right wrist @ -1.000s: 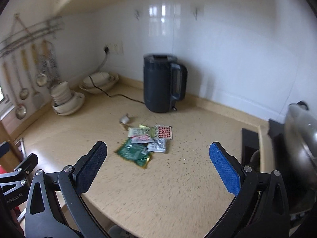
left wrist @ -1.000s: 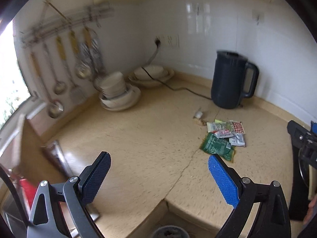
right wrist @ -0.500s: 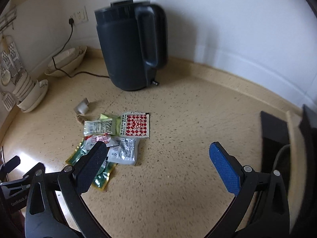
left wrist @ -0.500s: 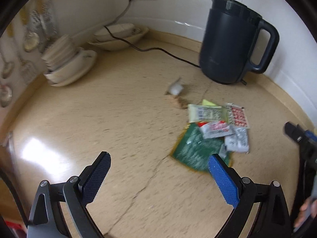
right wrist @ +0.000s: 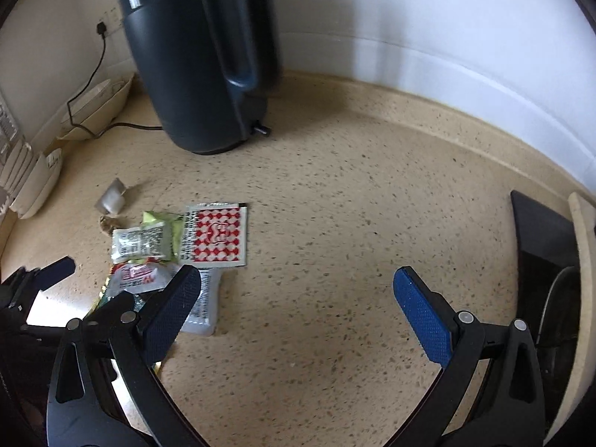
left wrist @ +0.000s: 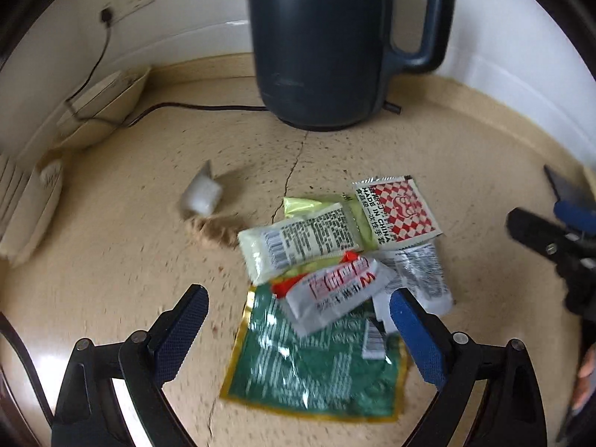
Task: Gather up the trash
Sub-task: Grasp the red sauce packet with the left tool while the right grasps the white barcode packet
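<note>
Speckled beige stone fills both views now, and the surface (right wrist: 335, 223) looks far closer than a second ago, when the whole kitchen corner with its hanging ladles was in sight. Both tools have swept in low over the trash. The left hand-held gripper (left wrist: 296, 329) hangs right above the pile, its blue pads spread wide apart, nothing between them yet. Beneath it lies the big green wrapper (left wrist: 316, 365), with a white and red sachet (left wrist: 335, 292) on top, a pale yellow-green packet (left wrist: 301, 242) beyond that, and the red checkered packet (left wrist: 396, 210) at the far right of the heap. A small crumpled white scrap (left wrist: 201, 195) sits apart to the left, beside some brown crumbs (left wrist: 216, 229). The dark kettle (left wrist: 320, 44) stands just behind the litter, cord trailing off left. The right hand-held gripper (right wrist: 298, 298) is also open, empty, and hovers over bare stone just right of the pile, its left pad over the edge of a clear sachet (right wrist: 203, 309). So the approach looks done; a first grab seems next, probably by the left tool. Those flat wrappers overlap, so they may slide rather than lift cleanly.
</note>
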